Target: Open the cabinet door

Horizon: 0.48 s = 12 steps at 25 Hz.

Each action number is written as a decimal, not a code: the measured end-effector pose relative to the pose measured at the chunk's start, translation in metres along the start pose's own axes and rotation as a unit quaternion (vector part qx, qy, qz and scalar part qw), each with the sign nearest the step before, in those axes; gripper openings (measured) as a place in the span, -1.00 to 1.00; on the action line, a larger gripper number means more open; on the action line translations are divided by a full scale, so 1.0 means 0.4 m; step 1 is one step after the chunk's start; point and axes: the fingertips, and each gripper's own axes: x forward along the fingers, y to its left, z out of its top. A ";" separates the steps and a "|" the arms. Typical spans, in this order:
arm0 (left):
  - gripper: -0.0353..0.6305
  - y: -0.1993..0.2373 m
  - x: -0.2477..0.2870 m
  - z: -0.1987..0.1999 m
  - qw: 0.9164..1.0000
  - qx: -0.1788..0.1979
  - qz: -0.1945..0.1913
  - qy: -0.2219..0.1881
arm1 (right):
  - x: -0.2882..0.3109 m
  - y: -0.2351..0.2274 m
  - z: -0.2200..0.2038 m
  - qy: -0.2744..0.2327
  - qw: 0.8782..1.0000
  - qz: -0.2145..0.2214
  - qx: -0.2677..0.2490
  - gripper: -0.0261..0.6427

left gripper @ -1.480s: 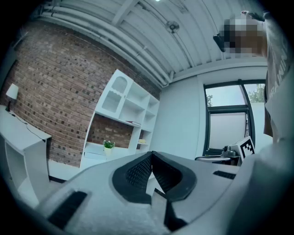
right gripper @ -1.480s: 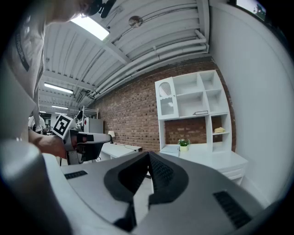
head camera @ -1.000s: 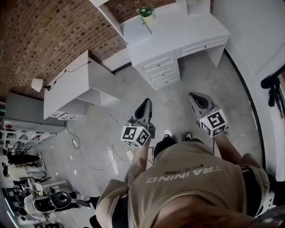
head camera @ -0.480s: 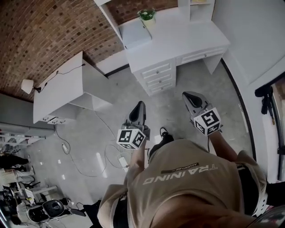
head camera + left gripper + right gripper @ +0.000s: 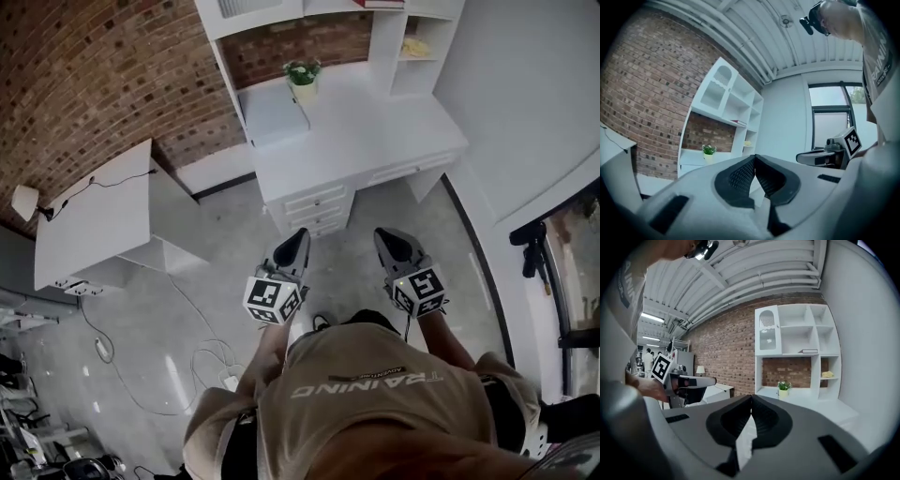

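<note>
From the head view we saw the left hand-held gripper (image 5: 298,236) and the right hand-held gripper (image 5: 382,234) held side by side above the grey floor (image 5: 216,281). Both pointed toward a white tabletop (image 5: 375,131) with a stack of drawers (image 5: 314,208) under its left part. A potted plant (image 5: 302,75) stood at the back of that tabletop, against the brick wall (image 5: 103,75), and a white shelf unit (image 5: 412,37) rose above it. Loose cables (image 5: 187,361) lay on the floor to the left. In the left gripper view we found that gripper's jaws pressed together at the tips with nothing between them. The cabinet door (image 5: 716,89), white with an arched pane, sat shut in the upper left compartment of the shelf unit, well apart from the jaws. The right hand-held gripper showed at the right edge, in front of a window (image 5: 829,115). In the right gripper view its jaws were likewise pressed together and empty. The same arched door stood closed at the top left of the shelf unit, above the plant, with open shelves to its right. The left hand-held gripper showed at the left of this view.
</note>
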 end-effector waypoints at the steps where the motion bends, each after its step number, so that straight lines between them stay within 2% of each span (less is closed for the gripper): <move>1: -0.87 0.018 0.010 -0.009 1.000 -0.003 0.002 0.006 | 0.010 -0.002 -0.012 0.009 1.000 -0.004 0.007 -0.88; 5: -0.87 0.070 0.028 -0.034 1.000 -0.020 0.003 0.016 | 0.052 -0.040 -0.034 0.037 0.999 -0.019 0.010 -0.88; 9: -0.87 0.169 0.062 -0.067 0.998 -0.042 0.036 0.032 | 0.130 -0.085 -0.008 0.029 0.999 -0.018 0.020 -0.88; 12: -0.87 0.201 0.127 -0.041 0.998 -0.045 0.036 0.025 | 0.199 -0.134 0.019 0.025 1.000 -0.010 0.011 -0.88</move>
